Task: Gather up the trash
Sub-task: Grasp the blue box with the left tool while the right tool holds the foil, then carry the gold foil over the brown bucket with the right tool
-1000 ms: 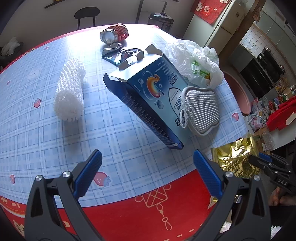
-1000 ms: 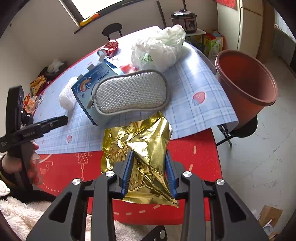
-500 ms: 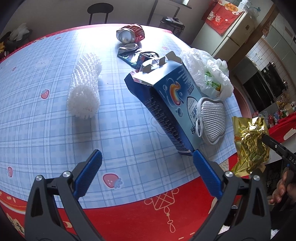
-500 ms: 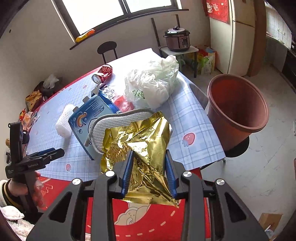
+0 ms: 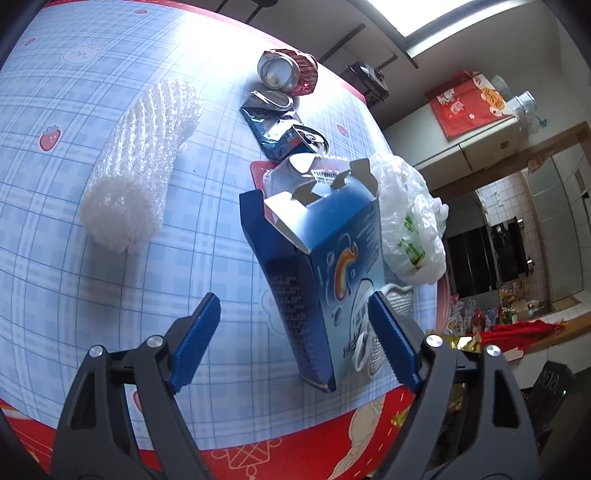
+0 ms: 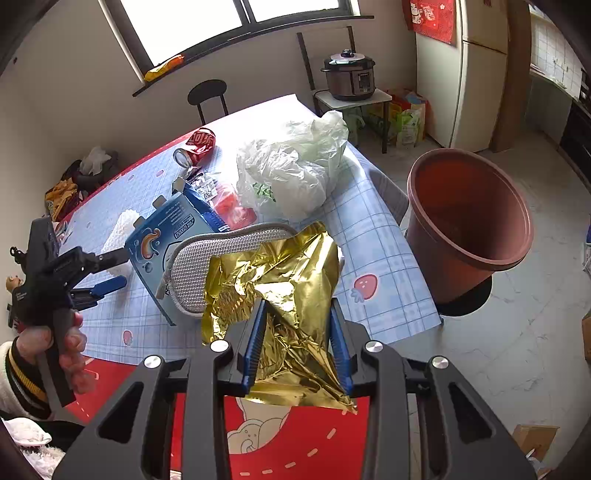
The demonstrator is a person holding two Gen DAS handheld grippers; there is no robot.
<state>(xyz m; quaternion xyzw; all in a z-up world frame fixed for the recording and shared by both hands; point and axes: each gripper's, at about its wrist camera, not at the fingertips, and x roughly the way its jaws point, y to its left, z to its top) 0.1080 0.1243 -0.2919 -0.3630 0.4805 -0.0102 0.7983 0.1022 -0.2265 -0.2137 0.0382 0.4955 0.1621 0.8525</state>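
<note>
Right tongs (image 6: pixel 297 334) clench a crumpled gold wrapper (image 6: pixel 275 291) at lower centre; the red bucket (image 6: pixel 469 221) at right looks empty. Left tongs (image 5: pixel 293 334) gape around an open blue box (image 5: pixel 321 269) on the tabletop (image 5: pixel 74 295).

Daylight came from the window (image 6: pixel 236 33) behind the table (image 5: pixel 110 258), washing its far end to white glare. The foam net (image 5: pixel 136 162) cast a soft shadow toward the camera. Both fisheye views curved strongly, with dark vignetted corners; focus stayed sharp.
</note>
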